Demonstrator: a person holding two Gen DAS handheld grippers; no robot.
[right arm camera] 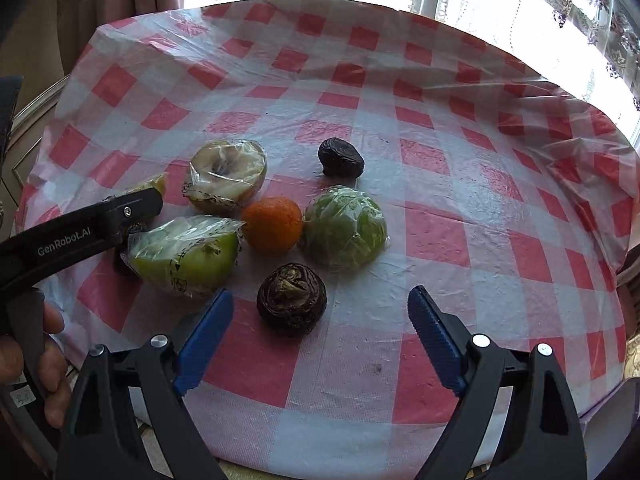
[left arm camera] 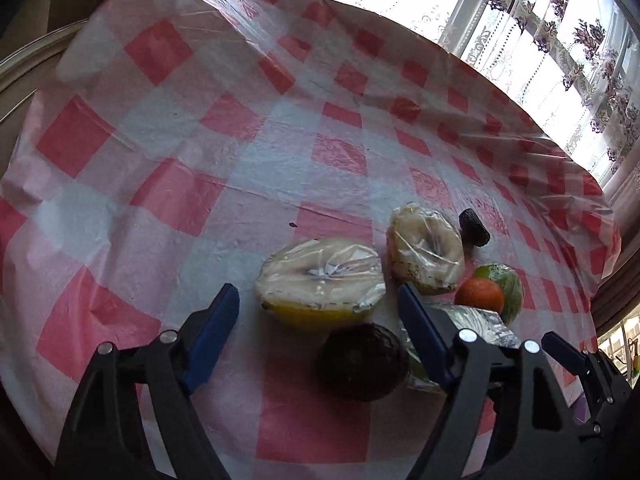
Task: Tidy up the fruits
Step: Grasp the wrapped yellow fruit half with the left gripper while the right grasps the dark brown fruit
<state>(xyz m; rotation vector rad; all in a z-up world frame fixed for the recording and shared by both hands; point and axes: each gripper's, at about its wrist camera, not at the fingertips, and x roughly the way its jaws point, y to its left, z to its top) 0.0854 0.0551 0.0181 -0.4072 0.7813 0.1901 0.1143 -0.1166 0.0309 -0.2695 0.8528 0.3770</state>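
Several fruits lie clustered on the red-checked tablecloth [right arm camera: 460, 168]. In the right wrist view: a wrapped green apple half [right arm camera: 188, 254], a wrapped pale half [right arm camera: 226, 176], an orange [right arm camera: 273, 223], a wrapped green fruit [right arm camera: 345, 228], a dark round fruit [right arm camera: 292, 298] and a small dark fruit [right arm camera: 341, 158]. My right gripper [right arm camera: 320, 328] is open just behind the dark round fruit. In the left wrist view my left gripper [left arm camera: 320, 320] is open around a wrapped yellow half [left arm camera: 320, 284], with a dark round fruit [left arm camera: 362, 362] between its fingers. The pale half [left arm camera: 426, 256] and orange [left arm camera: 480, 296] lie beyond.
The round table's edge [right arm camera: 618, 236] curves at the right, with a curtained window [right arm camera: 520, 8] behind. The left gripper's body [right arm camera: 80, 232] reaches in from the left in the right wrist view. The right gripper's finger [left arm camera: 568, 354] shows at the right in the left wrist view.
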